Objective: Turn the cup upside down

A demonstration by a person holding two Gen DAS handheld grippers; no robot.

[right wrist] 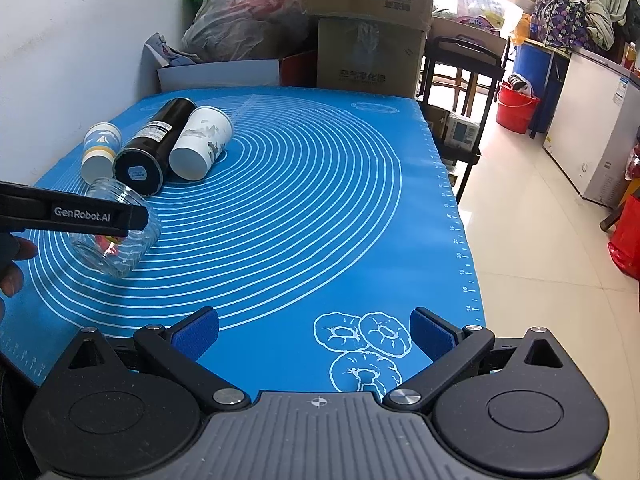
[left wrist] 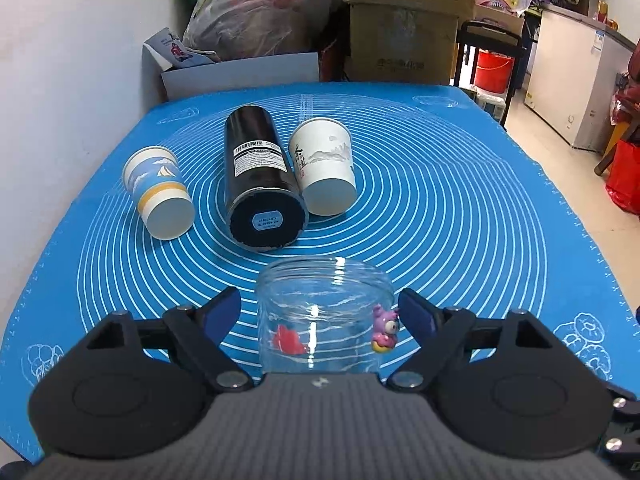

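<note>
A white wall (right wrist: 80,40) rises left of the claw; stacked cardboard boxes (right wrist: 370,24) stand ahead beyond the worktop (right wrist: 320,200); pale tiled floor (right wrist: 532,248) and a red bucket (right wrist: 516,110) lie right, daylit.

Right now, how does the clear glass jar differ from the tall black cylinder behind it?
The clear glass jar is see-through and short; the tall black cylinder is opaque and much longer. The jar sits between the open left claw's fingers; the cylinder lies untouched between two paper cups. Both rest on the blue mat.

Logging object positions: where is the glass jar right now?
The glass jar sits between the left gripper fingers, nearer the camera than the black bottle.
</note>
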